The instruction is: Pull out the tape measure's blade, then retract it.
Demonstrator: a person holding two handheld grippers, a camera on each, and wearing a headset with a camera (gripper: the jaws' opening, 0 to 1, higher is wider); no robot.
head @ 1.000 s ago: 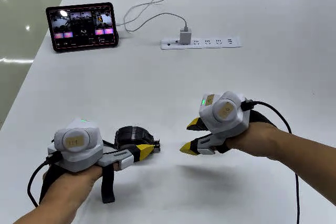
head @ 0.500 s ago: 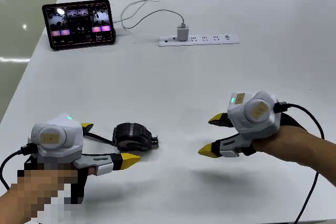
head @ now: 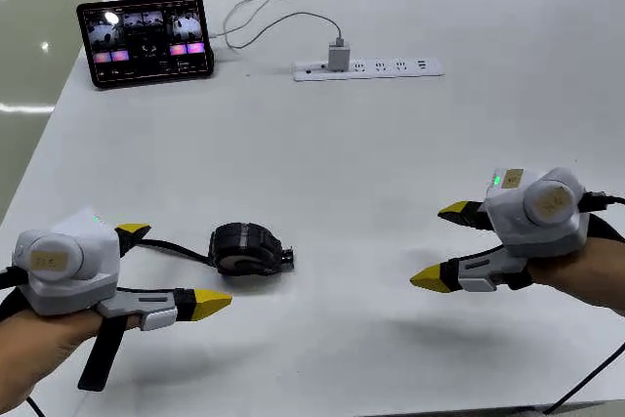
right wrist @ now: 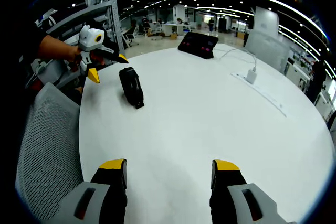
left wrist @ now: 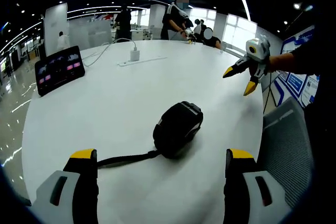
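Tape measure (head: 246,248) lies on the white table (head: 391,163) btwn the 2 tools, touching neither. Left tool (head: 174,266): jaws spread wide, empty. 1 sec ago it was at the case, now it's backed off. Right tool (head: 437,245): also spread, empty, moved well off to the right. No blade showing, strap (head: 176,251) trails left. Prob. retracted, so task looks done.

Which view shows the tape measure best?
Left gripper view: the tape measure sits close, centred ahead of open jaws, strap visible. Head view shows it smaller from above; right gripper view, distant and small.
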